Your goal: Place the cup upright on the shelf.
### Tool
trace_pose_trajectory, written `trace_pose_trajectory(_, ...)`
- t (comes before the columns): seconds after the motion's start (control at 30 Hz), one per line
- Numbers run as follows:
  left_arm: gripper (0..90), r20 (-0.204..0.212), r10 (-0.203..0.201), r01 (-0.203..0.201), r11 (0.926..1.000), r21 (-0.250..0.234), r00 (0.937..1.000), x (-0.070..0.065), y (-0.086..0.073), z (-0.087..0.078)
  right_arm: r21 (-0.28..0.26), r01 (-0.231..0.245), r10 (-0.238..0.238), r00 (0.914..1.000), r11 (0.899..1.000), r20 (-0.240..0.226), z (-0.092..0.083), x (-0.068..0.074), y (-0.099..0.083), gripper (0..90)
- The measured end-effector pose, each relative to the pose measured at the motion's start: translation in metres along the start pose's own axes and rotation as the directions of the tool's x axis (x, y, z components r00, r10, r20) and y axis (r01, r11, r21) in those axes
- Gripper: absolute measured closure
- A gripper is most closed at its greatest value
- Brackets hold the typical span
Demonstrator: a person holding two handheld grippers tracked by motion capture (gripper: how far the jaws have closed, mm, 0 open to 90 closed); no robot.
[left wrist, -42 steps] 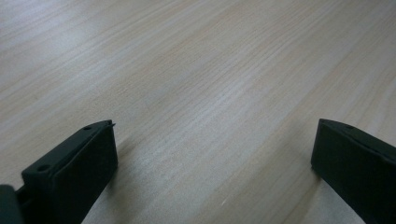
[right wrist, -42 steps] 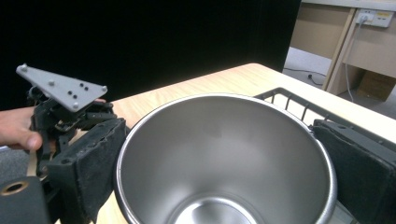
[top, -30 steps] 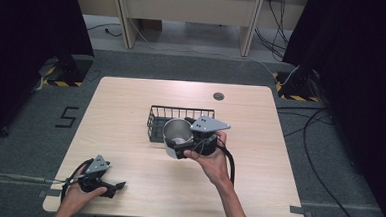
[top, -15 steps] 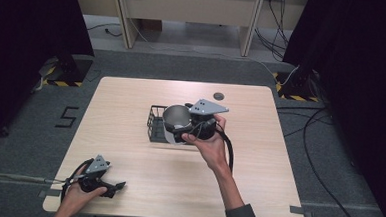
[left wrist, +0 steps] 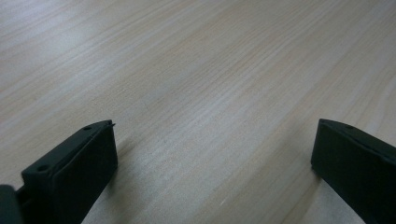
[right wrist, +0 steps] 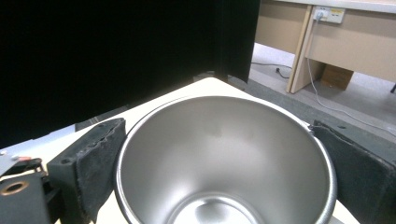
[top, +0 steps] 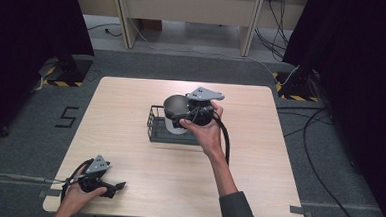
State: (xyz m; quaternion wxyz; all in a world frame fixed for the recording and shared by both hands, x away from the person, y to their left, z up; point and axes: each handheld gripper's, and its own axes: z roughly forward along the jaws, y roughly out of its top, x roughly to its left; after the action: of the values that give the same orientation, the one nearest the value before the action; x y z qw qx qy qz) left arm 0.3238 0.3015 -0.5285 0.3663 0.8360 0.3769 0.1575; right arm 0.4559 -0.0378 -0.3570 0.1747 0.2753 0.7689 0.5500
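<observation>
Steel cup [top: 175,107] lifted above wire basket [top: 155,128], seemingly clear.

The steel cup [top: 175,109] is a plain metal vessel with a rolled rim and a smooth, empty, reflective interior that narrows toward a flat bottom. It is held off the table, above the far part of the black wire basket [top: 155,128], near the table's centre. In the right gripper view the steel cup [right wrist: 224,163] mouth faces the camera.
</observation>
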Motion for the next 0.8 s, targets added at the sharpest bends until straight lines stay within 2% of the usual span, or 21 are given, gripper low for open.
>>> trace_pose_trajectory(0.3,0.0,-0.001,0.002,-0.002,1.0000,0.000,1.0000,0.000,0.000,0.000,0.025,-0.015,0.013,0.9988,1.000,0.046,0.018,-0.012,0.006,6.6)
trace_pose_trajectory(0.6,0.0,0.000,0.002,-0.002,1.0000,-0.003,1.0000,0.000,0.000,0.000,0.045,-0.052,0.048,0.9952,0.998,0.085,0.035,-0.023,0.000,6.6)
trace_pose_trajectory(0.8,0.0,0.001,0.002,-0.002,1.0000,-0.002,1.0000,0.000,0.000,0.000,0.074,-0.056,0.048,0.9925,0.996,0.113,0.043,-0.029,-0.006,6.6)
